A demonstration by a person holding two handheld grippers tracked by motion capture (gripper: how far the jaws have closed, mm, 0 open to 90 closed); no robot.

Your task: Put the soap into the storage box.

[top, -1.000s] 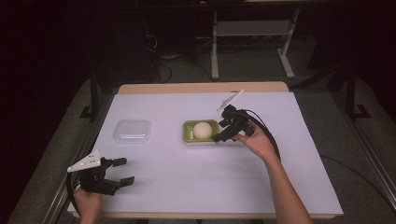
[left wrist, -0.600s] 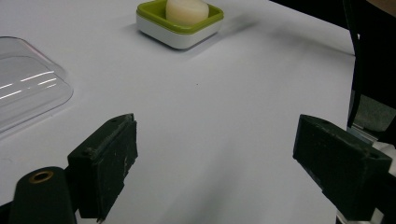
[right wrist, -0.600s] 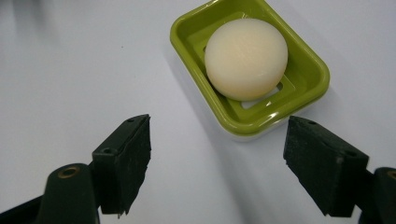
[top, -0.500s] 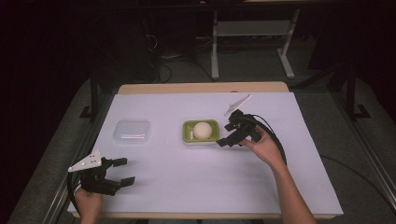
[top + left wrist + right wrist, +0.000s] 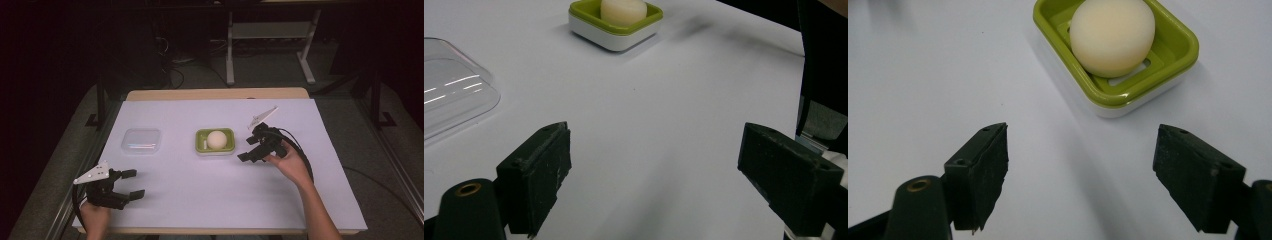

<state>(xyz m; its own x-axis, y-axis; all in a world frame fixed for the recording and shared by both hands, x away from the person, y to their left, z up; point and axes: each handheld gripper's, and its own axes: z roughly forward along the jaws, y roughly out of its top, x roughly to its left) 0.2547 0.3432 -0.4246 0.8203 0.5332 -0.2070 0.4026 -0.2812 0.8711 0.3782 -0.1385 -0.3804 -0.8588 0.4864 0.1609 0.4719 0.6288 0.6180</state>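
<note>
The white table [image 5: 210, 200] carries everything, with a clear plastic lid [image 5: 141, 141] lying flat toward its left and a green soap dish [image 5: 215, 141] near the middle, well apart from the lid. In the dish sits a round cream soap [image 5: 217, 139], upright and centred over the slotted insert. The right gripper [image 5: 250, 151] hangs just beside the dish on its right, jaws spread wide and empty, pointing toward it; in the right gripper view the dish [image 5: 1128, 60] lies ahead of the jaws and off toward the right one, not yet between them. The left gripper [image 5: 131, 184] rests low at the near left corner, jaws also apart and holding nothing. The step in hand looks like a reach for the soap [image 5: 1112, 36] or its dish. To do it well, I would swing the right gripper until the soap sits squarely between the jaws, come down level, and close gently, since a rounded bar may slip out sideways
</note>
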